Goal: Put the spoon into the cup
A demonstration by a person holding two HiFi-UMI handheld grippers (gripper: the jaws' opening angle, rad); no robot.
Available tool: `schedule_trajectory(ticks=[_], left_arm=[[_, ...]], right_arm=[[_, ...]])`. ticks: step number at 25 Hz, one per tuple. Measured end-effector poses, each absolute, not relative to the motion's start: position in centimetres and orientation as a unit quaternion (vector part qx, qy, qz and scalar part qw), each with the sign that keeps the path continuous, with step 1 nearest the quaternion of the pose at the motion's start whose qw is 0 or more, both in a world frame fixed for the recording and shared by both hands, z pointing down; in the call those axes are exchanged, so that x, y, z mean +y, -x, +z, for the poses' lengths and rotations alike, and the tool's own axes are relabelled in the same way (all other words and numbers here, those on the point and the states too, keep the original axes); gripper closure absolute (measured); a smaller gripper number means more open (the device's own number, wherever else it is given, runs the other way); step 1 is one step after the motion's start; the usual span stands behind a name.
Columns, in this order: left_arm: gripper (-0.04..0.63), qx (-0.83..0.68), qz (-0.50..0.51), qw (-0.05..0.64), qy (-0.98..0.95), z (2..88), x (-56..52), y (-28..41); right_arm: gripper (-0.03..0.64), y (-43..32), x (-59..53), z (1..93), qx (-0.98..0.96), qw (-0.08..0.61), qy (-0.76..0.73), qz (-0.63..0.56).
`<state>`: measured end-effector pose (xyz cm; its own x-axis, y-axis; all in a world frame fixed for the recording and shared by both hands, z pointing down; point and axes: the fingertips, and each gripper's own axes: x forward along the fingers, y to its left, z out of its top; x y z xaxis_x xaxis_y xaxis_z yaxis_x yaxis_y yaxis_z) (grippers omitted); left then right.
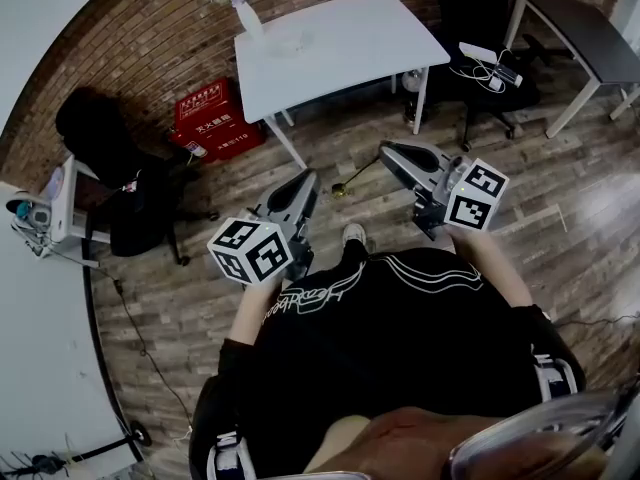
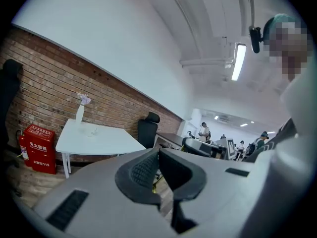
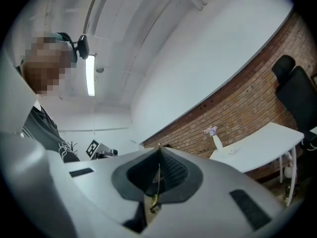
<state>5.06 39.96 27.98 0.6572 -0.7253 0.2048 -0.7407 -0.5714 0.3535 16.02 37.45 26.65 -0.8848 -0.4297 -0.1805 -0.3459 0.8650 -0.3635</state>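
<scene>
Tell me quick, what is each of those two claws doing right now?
Left gripper: closed, empty.
Right gripper: closed on the spoon.

slim gold spoon (image 1: 355, 177) clamped in rt claw (image 1: 385, 152), bowl end sticking out over floor (image 1: 330, 238).

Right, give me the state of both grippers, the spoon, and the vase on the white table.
left gripper: shut, nothing between its jaws.
right gripper: shut on the spoon.
spoon: held in the air above the floor, rounded end sticking out past the jaws, not in any cup.
vase: upright on the white table, with flowers in it.
</scene>
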Motion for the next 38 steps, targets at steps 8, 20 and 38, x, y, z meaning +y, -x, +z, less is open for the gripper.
schedule_trajectory(ticks=[8,20,38], left_arm=[[0.588,-0.395,0.028,0.220,-0.892,29.2,36.9,-5.5],[0.588,-0.371,0.031,0.239,-0.897,31.3,27.2,-4.4],[0.588,-0.391,0.007,0.269,-0.880,32.6,-0.4,6.0]], right_arm=[[0.618,-16.6,34.7,28.2,0.947,0.131,0.230,-0.184],[0.618,-16.2,25.5,29.7,0.934,0.131,0.265,-0.201],[0.618,-7.5,-1.2,30.2,0.922,0.098,0.298,-0.226]])
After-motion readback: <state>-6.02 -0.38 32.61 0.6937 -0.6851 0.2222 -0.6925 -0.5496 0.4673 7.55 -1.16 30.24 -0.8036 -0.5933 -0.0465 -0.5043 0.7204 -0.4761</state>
